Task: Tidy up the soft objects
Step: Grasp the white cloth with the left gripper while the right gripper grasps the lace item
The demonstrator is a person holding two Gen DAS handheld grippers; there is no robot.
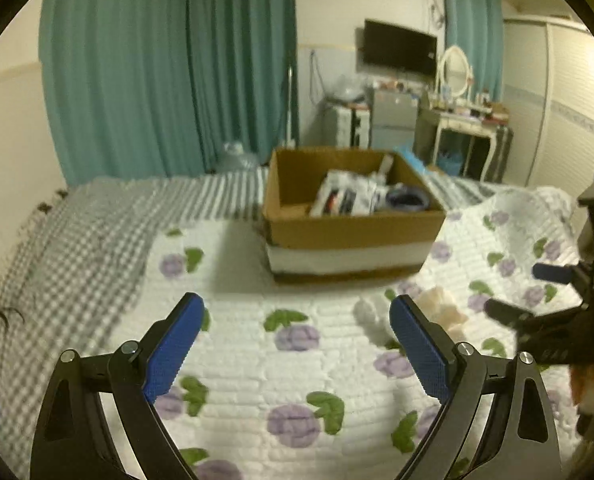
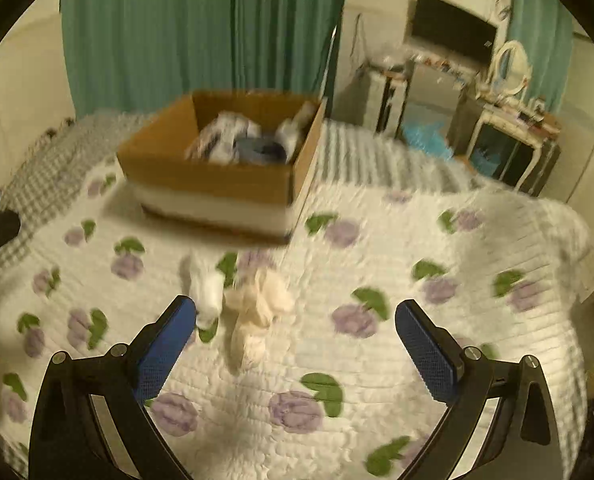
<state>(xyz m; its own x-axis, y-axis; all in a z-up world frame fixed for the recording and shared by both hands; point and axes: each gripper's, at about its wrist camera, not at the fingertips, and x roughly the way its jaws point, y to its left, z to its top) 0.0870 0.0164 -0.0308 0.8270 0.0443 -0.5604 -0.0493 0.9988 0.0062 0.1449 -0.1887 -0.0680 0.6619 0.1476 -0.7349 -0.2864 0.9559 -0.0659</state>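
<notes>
A cream soft cloth item (image 2: pixel 257 312) and a white one (image 2: pixel 205 288) lie together on the floral quilt, just ahead of my right gripper (image 2: pixel 297 320), which is open and empty above them. They also show in the left wrist view, cream (image 1: pixel 443 308) and white (image 1: pixel 371 312), partly hidden behind my left gripper's right finger. My left gripper (image 1: pixel 297 316) is open and empty over the quilt. An open cardboard box (image 1: pixel 353 232) holding soft items (image 1: pixel 349 196) stands on the bed beyond; it also shows in the right wrist view (image 2: pixel 217 184).
The right gripper's body (image 1: pixel 553 312) shows at the right edge of the left wrist view. A grey checked blanket (image 1: pixel 77 240) covers the bed's left side. Teal curtains (image 1: pixel 169 68), a small fridge (image 1: pixel 393 120) and a dressing table (image 1: pixel 469 124) stand beyond the bed.
</notes>
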